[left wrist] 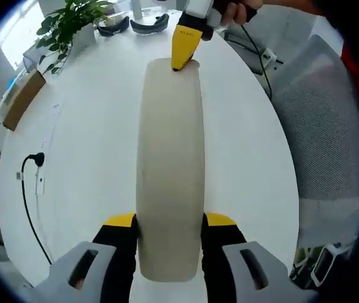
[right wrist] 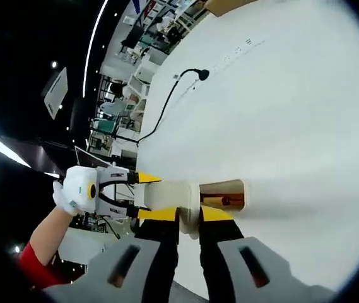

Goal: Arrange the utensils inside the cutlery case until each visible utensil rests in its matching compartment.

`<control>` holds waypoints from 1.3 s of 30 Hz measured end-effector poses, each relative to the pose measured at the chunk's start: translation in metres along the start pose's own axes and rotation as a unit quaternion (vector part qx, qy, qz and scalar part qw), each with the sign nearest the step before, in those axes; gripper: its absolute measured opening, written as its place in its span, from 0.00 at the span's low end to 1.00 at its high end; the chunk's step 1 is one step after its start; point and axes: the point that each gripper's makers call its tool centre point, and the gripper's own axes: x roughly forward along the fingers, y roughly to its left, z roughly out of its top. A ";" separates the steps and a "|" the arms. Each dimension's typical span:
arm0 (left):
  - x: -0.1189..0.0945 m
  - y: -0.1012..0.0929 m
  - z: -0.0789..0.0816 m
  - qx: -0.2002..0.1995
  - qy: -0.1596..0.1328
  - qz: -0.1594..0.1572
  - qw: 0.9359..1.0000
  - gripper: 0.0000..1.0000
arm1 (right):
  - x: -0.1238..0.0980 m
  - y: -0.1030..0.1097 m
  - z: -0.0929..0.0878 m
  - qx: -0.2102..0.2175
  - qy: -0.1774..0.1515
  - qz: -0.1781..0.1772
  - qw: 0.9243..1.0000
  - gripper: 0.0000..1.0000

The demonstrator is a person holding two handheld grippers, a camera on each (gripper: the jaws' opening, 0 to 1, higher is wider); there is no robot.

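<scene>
A long cream cutlery case (left wrist: 170, 158) lies lengthwise on the white table (left wrist: 91, 158). My left gripper (left wrist: 170, 221) is shut on its near end, one yellow-tipped jaw on each side. At the far end, my right gripper (left wrist: 182, 53) pinches the case's edge. In the right gripper view, my right gripper (right wrist: 188, 214) is shut on the case (right wrist: 170, 194), and an open part (right wrist: 224, 194) beside it shows a brown inside with something dark and red. The left gripper (right wrist: 144, 196), held by a white-gloved hand (right wrist: 78, 189), grips the other end. The utensils are too small to tell apart.
A potted plant (left wrist: 72, 25), a cardboard box (left wrist: 21, 98) and dark curved objects (left wrist: 129, 25) stand along the far table edge. A black cable with a plug (left wrist: 37, 159) runs along the left side. A mesh chair (left wrist: 330, 126) is at the right.
</scene>
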 end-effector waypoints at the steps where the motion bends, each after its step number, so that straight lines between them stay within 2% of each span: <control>1: 0.004 -0.002 -0.002 -0.006 0.001 -0.004 1.000 0.41 | 0.003 -0.002 0.000 0.000 0.002 -0.001 1.000 0.09; 4: 0.009 -0.004 -0.006 -0.003 0.013 -0.007 1.000 0.41 | 0.009 -0.010 -0.003 0.026 0.015 0.001 1.000 0.09; 11: 0.014 -0.002 -0.010 -0.001 0.024 -0.008 1.000 0.40 | 0.018 -0.018 -0.004 0.033 0.010 -0.002 0.999 0.09; 14: 0.018 -0.003 -0.014 -0.010 0.027 -0.008 1.000 0.40 | 0.020 -0.017 -0.001 0.050 0.002 0.011 0.999 0.08; 19: 0.025 -0.006 -0.019 -0.011 0.025 -0.009 1.000 0.40 | 0.026 -0.019 -0.006 0.045 0.007 0.012 0.999 0.08; 22: 0.027 -0.004 -0.021 0.011 0.028 -0.006 1.000 0.40 | 0.028 -0.018 -0.009 0.045 0.007 0.012 0.999 0.07; 24: 0.029 -0.002 -0.022 0.000 0.029 -0.005 1.000 0.40 | 0.030 -0.017 -0.011 0.046 0.006 0.014 0.999 0.07; 30: 0.029 0.000 -0.021 0.002 0.028 -0.003 1.000 0.40 | 0.033 -0.025 -0.007 0.033 0.004 0.008 0.999 0.08; 36: 0.032 0.000 -0.018 0.002 0.031 0.004 1.000 0.39 | 0.035 -0.032 -0.007 0.008 -0.001 -0.013 1.000 0.10; 38: 0.033 -0.001 -0.017 -0.002 0.029 0.001 1.000 0.39 | 0.037 -0.038 -0.010 0.009 0.008 -0.029 0.999 0.11; 39: 0.034 -0.002 -0.016 -0.002 0.030 0.001 1.000 0.39 | 0.037 -0.039 -0.009 -0.004 0.005 -0.034 0.999 0.11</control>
